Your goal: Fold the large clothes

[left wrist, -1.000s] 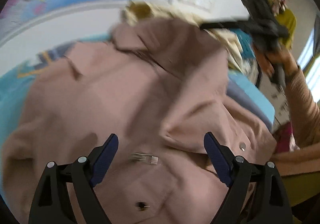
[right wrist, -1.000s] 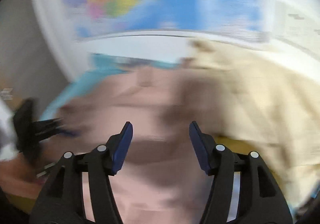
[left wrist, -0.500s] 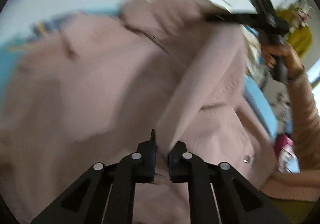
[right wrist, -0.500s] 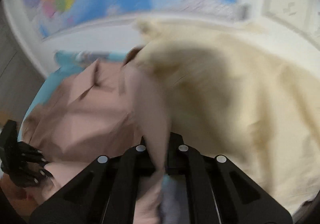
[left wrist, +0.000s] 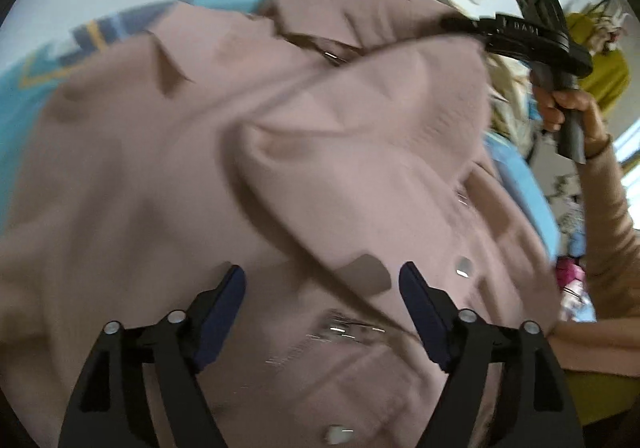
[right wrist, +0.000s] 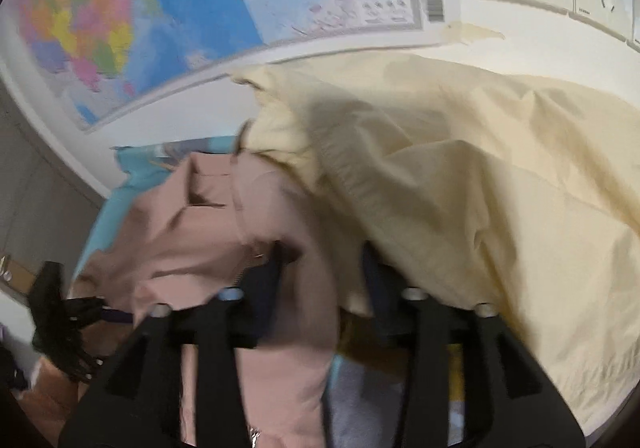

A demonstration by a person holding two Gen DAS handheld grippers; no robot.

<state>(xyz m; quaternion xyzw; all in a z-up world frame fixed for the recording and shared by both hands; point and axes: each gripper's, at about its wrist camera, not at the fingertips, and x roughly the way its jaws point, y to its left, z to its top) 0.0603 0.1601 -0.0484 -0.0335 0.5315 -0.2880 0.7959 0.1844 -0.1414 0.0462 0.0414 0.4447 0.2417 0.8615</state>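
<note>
both grippers [left wrist: 320, 312] [right wrist: 324, 280] opening over pink coat [left wrist: 160, 175]; cream jacket [right wrist: 460, 183] perhaps crowds right.

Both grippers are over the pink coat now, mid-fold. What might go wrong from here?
1. Both jaws are opening: the folded sleeve could slide back off the pink coat.
2. The cream garment lies against the coat beside the right gripper; the next grab may catch it.

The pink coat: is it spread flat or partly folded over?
Partly folded: a flap of the pink coat lies doubled across its buttoned front.
</note>
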